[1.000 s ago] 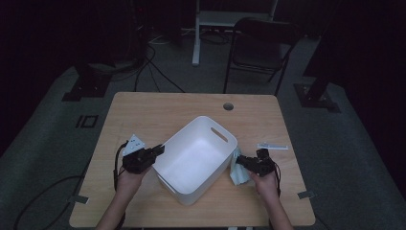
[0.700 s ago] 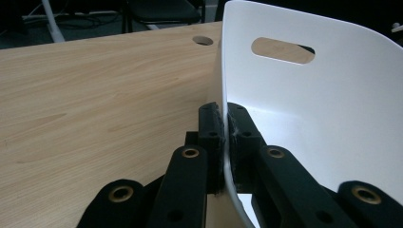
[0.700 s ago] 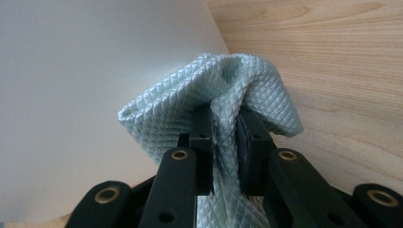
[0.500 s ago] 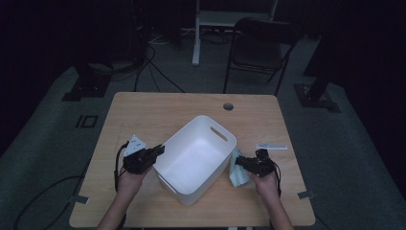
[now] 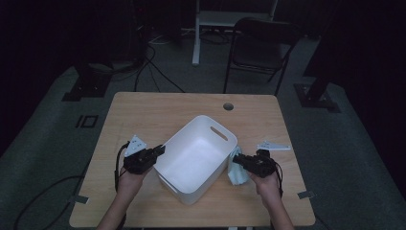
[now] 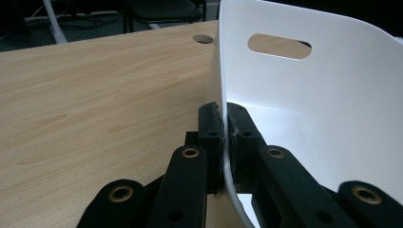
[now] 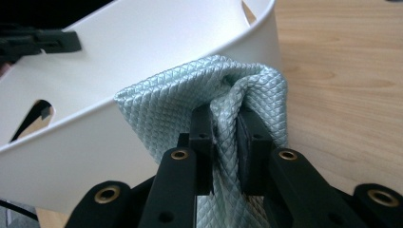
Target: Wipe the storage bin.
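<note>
White bin (image 5: 194, 158) wall clamped by left gripper (image 6: 223, 137). Pale green cloth (image 7: 209, 104) pinched tight in right gripper (image 7: 223, 142), just beside bin on table (image 5: 143, 110).

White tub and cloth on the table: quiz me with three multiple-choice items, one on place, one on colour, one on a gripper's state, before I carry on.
1. Where is the cloth relative to the white tub?
A. Inside the tub
B. Outside it, against the wall on the right gripper's side
C. On the chair beyond the table

2. What colour is the cloth?
A. Pale blue-green
B. Red
C. Black

3. What is the left gripper doing?
A. Open above the table
B. Shut on the cloth
C. Shut on the tub's wall

Answers:
1. B, as the high view shows the cloth hanging beside the tub, held by the right gripper.
2. A, as the right gripper view shows a quilted pale blue-green fabric.
3. C, as the left gripper view shows the thin white wall pinched between its jaws.
</note>
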`<state>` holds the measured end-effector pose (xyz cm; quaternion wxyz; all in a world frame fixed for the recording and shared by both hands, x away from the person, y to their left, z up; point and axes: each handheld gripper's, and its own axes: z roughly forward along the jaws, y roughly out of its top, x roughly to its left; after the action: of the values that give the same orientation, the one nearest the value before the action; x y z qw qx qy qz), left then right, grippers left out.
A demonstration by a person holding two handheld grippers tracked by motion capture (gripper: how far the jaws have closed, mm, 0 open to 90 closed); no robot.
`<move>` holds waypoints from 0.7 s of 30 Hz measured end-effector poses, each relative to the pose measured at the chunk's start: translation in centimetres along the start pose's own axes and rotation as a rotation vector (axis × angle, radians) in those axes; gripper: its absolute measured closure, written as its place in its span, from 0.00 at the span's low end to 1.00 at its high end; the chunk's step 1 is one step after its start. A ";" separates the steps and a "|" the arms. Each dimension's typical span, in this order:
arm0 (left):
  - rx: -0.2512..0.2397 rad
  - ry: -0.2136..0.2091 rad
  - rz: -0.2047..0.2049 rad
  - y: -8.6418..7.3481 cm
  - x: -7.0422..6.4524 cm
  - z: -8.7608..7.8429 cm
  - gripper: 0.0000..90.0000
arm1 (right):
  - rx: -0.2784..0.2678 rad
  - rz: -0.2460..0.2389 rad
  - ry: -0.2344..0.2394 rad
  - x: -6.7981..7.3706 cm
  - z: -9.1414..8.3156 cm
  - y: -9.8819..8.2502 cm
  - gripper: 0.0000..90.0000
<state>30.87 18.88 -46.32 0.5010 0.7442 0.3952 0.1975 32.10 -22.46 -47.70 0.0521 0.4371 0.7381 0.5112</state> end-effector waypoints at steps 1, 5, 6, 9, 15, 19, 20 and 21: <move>0.000 0.000 0.001 0.0 0.0 0.0 0.96 | 0.007 -0.001 -0.005 0.0 0.2 -0.1 0.88; 0.001 0.001 0.007 0.0 0.0 0.0 0.96 | 0.032 0.010 -0.006 -0.5 0.9 -0.5 0.88; 0.001 0.002 0.008 0.0 0.0 0.0 0.96 | 0.038 0.014 -0.007 -0.6 1.0 -0.6 0.88; 0.002 0.003 0.007 0.0 -0.1 0.0 0.96 | 0.052 0.024 -0.006 -0.8 1.3 -0.7 0.88; 0.002 0.006 0.005 0.0 -0.1 0.0 0.96 | 0.098 0.036 -0.025 -1.5 2.3 -1.4 0.88; 0.002 0.008 0.006 0.0 -0.1 0.0 0.96 | 0.136 0.044 -0.049 -2.1 3.2 -2.0 0.88; 0.002 0.008 0.005 0.0 -0.1 0.0 0.96 | 0.146 0.040 -0.063 -2.2 3.4 -2.1 0.88; 0.002 0.010 0.006 0.0 -0.1 0.1 0.96 | 0.156 0.044 -0.070 -2.3 3.6 -2.3 0.88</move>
<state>30.85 18.75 -46.30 0.4977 0.7449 0.3955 0.2023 34.09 -21.73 -52.11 0.0325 0.4738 0.7635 0.4377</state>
